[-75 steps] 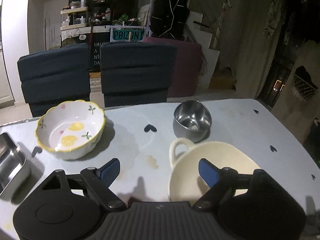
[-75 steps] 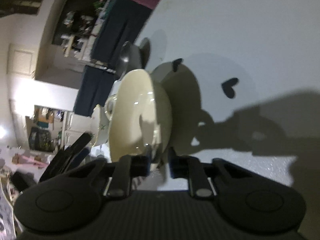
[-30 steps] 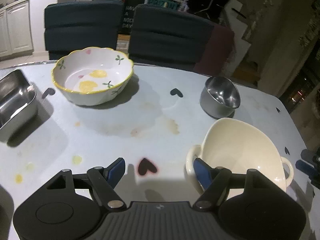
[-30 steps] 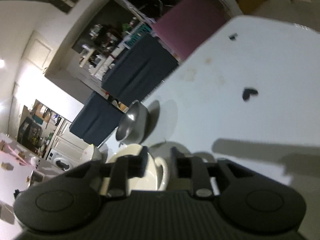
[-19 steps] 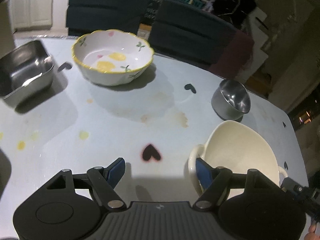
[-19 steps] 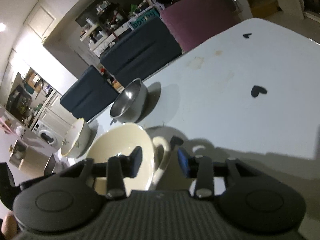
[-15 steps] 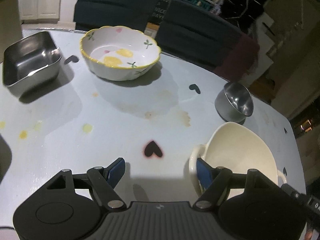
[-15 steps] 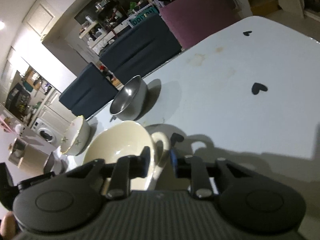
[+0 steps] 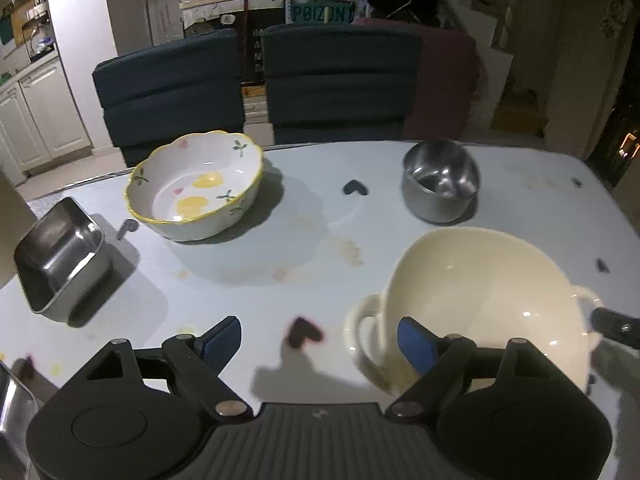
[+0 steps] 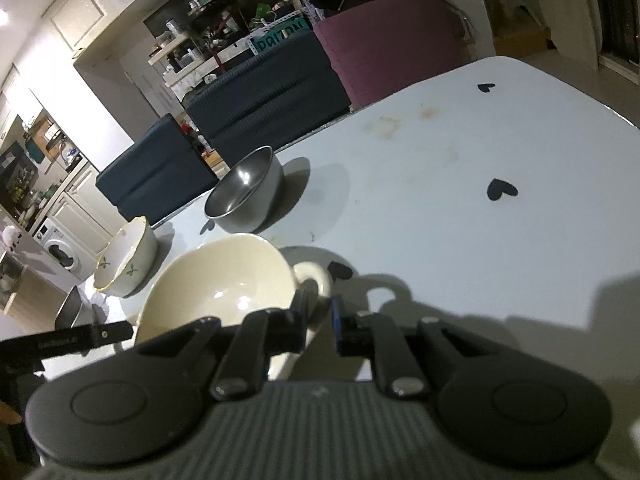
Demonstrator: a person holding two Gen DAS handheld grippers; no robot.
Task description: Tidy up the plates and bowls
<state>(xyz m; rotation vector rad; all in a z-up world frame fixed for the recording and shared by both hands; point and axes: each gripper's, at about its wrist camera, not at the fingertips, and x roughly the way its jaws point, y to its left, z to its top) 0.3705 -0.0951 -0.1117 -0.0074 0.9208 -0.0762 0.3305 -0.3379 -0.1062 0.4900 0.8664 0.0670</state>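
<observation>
Pinching the cream bowl (image 10: 224,280) handle, right claw (image 10: 320,316), left claw (image 9: 320,338) spreading wider over bare surface (image 9: 240,280), steel bowl (image 9: 440,184) near far edge.

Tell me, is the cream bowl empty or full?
Empty: the cream bowl shows only a bare glossy inside in both views.

left tongs (image 9: 319,338) opening, right tongs (image 10: 320,310) clamped

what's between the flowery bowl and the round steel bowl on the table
Only bare tabletop with a black heart sticker and faint stains lies between the flowery bowl and the round steel bowl, seen in the left wrist view.
</observation>
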